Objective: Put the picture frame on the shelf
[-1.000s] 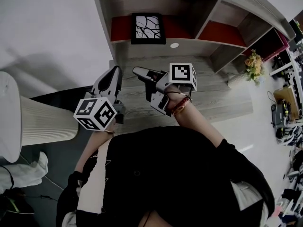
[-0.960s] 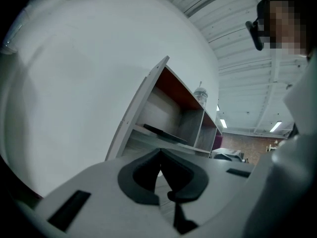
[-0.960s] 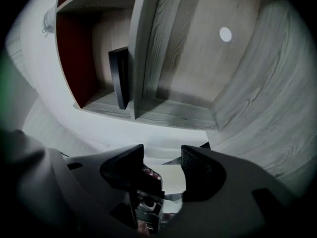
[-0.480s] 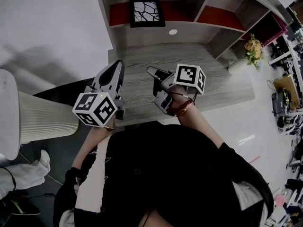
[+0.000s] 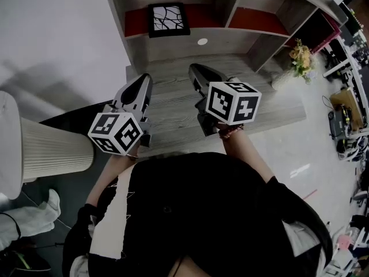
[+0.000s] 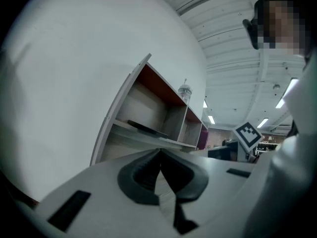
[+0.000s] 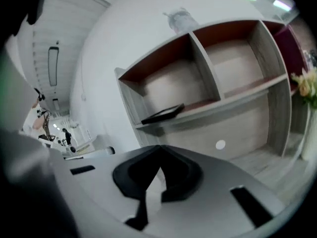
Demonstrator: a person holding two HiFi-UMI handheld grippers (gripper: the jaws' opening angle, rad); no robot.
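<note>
Picture frame (image 5: pixel 168 19) lies flat in the left compartment of the shelf (image 5: pixel 173 46), well apart from both claws: at 1 o'clock of the left claw (image 5: pixel 142 81), whose jaws are together and empty, and at 11 o'clock of the right claw (image 5: pixel 195 69), whose jaws have just been closing and now meet on nothing.

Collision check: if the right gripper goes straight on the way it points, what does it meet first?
Probably the shelf unit, at its grey front panel just below the board where the picture frame lies. The right gripper, jaws just closed on nothing, aims there. Nothing shows in between, though depth is unclear.
</note>
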